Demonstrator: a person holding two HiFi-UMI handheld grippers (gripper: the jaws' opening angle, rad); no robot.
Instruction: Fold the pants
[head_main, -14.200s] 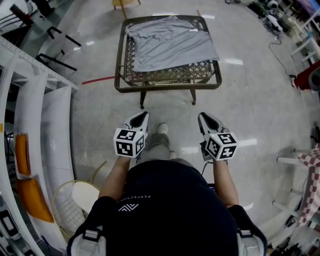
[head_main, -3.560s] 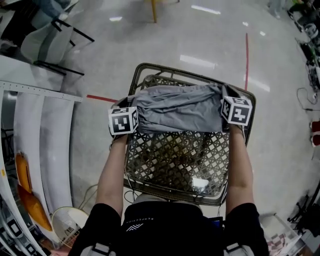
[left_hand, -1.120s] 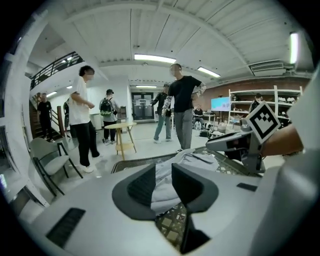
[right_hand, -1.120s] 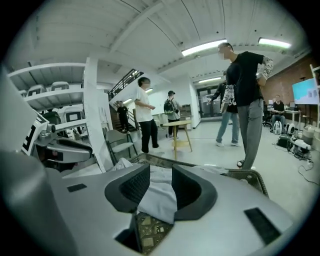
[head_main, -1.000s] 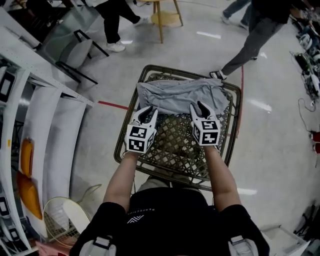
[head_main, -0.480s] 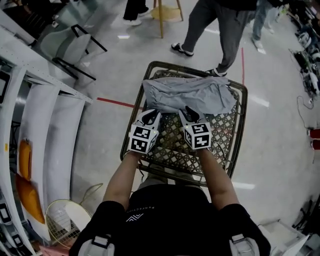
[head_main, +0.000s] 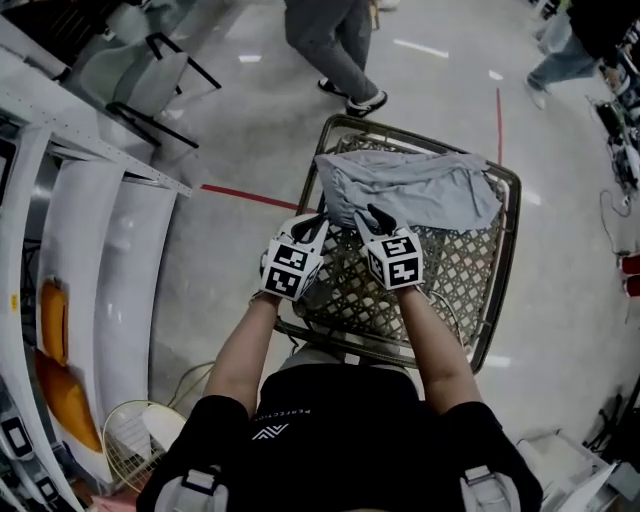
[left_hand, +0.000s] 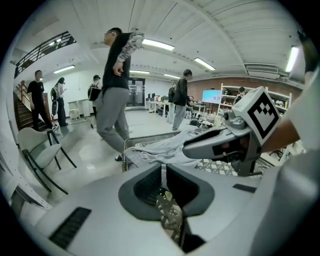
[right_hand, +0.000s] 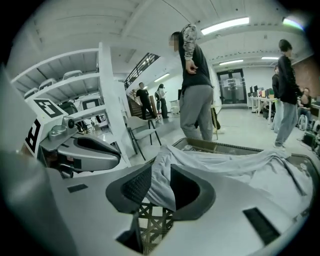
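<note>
Grey pants (head_main: 412, 188) lie crumpled across the far half of a lattice-topped table (head_main: 499, 270). Both grippers sit close together at the pants' near left edge. My left gripper (head_main: 318, 222) has just been closing its jaws, and they now pinch a thin edge of grey cloth, seen in the left gripper view (left_hand: 161, 172). My right gripper (head_main: 375, 215) is shut on a thicker fold of the pants (right_hand: 240, 162), which bulges between its jaws (right_hand: 161, 180). Each gripper also shows in the other's view: the right gripper (left_hand: 220, 145), the left gripper (right_hand: 85, 150).
A person's legs (head_main: 335, 45) pass just beyond the table's far edge, with more people further off. White shelving (head_main: 70, 230) runs down the left, with a chair (head_main: 150, 70) behind it. A red floor line (head_main: 240, 193) and a wire basket (head_main: 130, 440) lie at the left.
Both grippers have drawn together at the pants' near left edge. The right one moved left with cloth in it. A person walked past the far side of the table.
</note>
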